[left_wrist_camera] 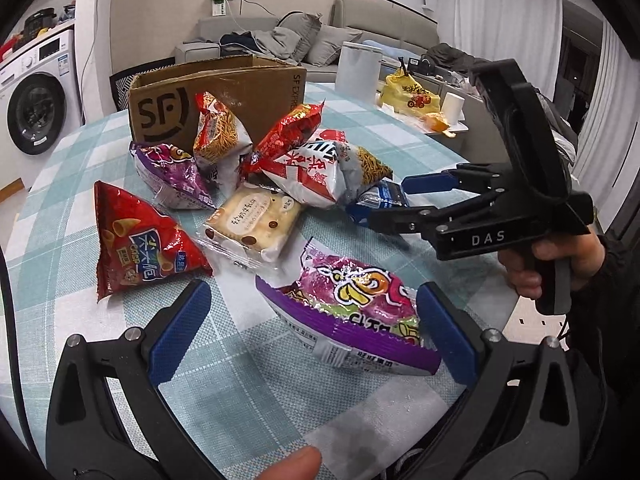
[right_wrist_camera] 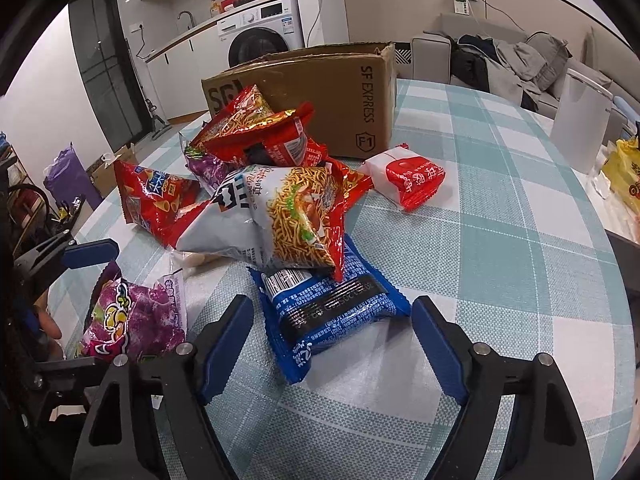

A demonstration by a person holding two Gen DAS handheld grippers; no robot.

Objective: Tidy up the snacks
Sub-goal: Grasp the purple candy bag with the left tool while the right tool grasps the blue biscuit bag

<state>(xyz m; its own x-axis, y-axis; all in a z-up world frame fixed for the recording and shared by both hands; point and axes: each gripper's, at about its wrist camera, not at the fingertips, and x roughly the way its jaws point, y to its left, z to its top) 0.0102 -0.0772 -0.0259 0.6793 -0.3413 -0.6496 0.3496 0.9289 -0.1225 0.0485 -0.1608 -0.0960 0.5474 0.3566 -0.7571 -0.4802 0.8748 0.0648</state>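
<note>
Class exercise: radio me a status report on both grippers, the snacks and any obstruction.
Left gripper open around purple bag. Right gripper open around blue packet. Noodle bag overlaps blue packet. Box behind pile.

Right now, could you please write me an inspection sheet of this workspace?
Surface: checked tablecloth, round table.
Job's things: open cardboard box at the back; snack bags piled before it; blue packet under the noodle bag; purple bag nearest.
Clutter: yellow bag, white canister.
Grippers: left tongs open around the purple bag; right tongs astride the blue packet, pads not yet touching.
Cables: wire hanging from wall socket.
Surroundings: sofa with clothes, washing machine.
</note>
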